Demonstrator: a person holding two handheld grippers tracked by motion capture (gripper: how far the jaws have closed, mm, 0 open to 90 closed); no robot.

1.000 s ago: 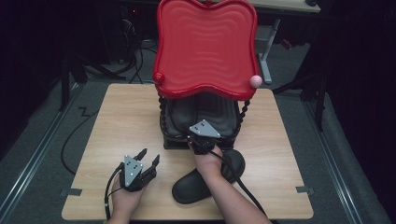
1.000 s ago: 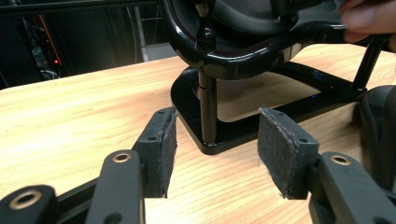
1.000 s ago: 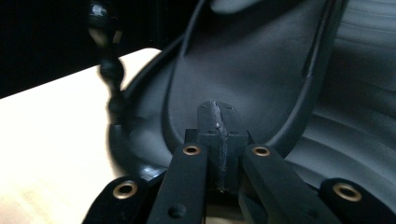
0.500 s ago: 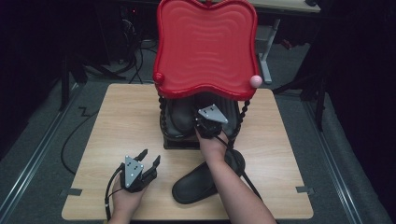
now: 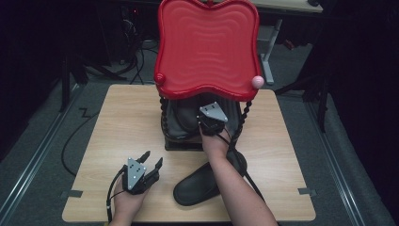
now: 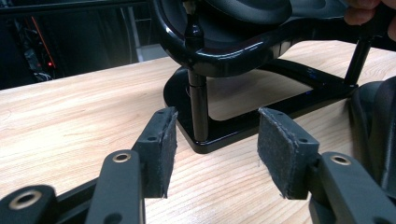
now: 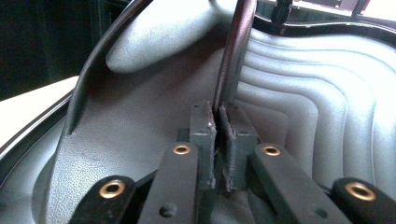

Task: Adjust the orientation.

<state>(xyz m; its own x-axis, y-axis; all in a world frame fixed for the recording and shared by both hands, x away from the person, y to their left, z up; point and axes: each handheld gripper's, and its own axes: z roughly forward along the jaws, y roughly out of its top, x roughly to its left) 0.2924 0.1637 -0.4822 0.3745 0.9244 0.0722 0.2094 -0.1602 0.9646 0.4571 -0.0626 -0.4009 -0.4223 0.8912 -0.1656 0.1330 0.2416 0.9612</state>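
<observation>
- A two-tier stand sits at the centre of the high view: a red tray [image 5: 207, 47] with a wavy rim on top, and a black lower tray [image 5: 175, 126] beneath it, on beaded posts rising from a black base [image 5: 181, 143].
- The stand rests on a light wooden table [image 5: 122, 122] that takes up the lower half of that view.
- The right gripper [image 5: 211, 123] is in the middle of the high view, reaching in under the red tray's front edge, over the lower tray.
- In the right gripper view its jaws are pressed together at centre frame, clamping the thin dark rim of a shoe [image 7: 233, 56], which runs up from the pads to the top edge. The grey ribbed surface of the lower tray [image 7: 327, 93] lies to the right of it.
- How the shoe sits on the tray is hard to tell there; it looks to lie inside the tray.
- A second dark shoe [image 5: 200, 181] lies flat on the table at lower centre of the high view, partly under the person's right forearm.
- The left gripper [image 5: 147, 165] is at lower left of the high view, low over the table, well apart from the stand.
- In the left gripper view its jaws stand wide apart with nothing between them; one post [image 6: 198, 107] and the base [image 6: 243, 126] show past the pads [image 6: 163, 149].
</observation>
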